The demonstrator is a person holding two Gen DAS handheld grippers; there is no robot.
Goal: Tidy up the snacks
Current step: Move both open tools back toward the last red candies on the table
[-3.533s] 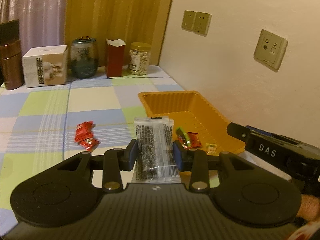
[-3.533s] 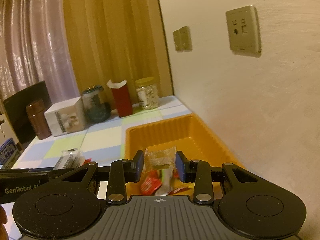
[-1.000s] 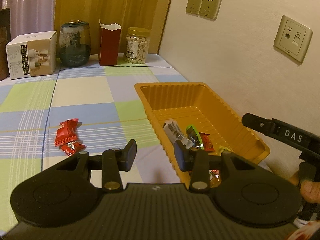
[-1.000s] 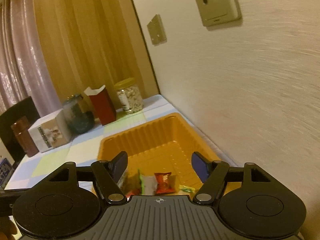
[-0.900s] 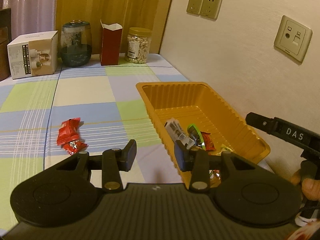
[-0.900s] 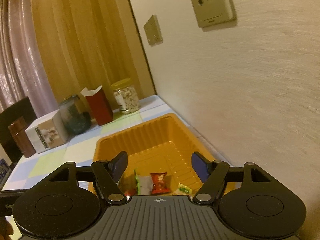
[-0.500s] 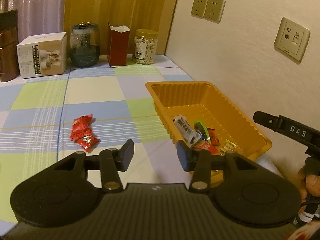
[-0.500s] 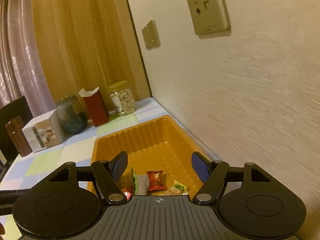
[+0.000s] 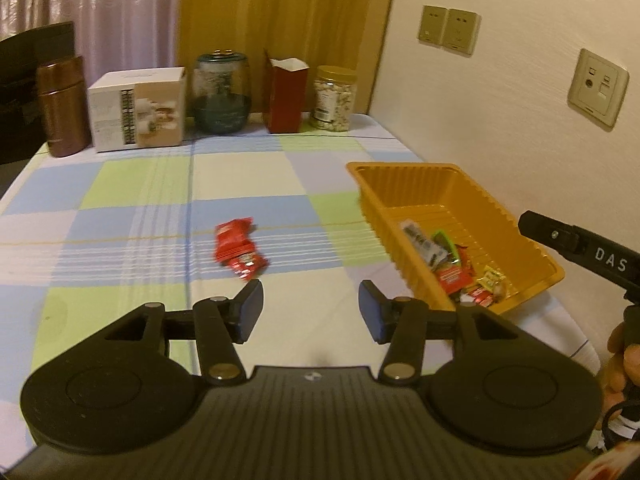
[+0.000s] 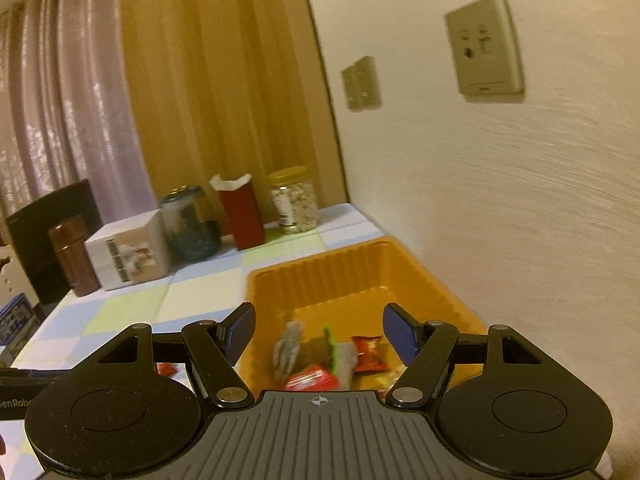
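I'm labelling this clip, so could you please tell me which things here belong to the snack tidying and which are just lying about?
Belong to the job:
- orange tray
- snacks in the tray
- red packets on the cloth

Just lying about:
- brown flask
- white box
- glass jar
- red carton
- nut jar

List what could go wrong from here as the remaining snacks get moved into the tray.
1. The two red packets lie overlapping on the tablecloth; the empty left gripper, whose jaws have just been opening, may pinch only one or snag the cloth.
2. The orange tray sits near the table's corner by the wall; a nudge might push it off.
3. The right gripper, open, hangs over the tray and may block the drop.
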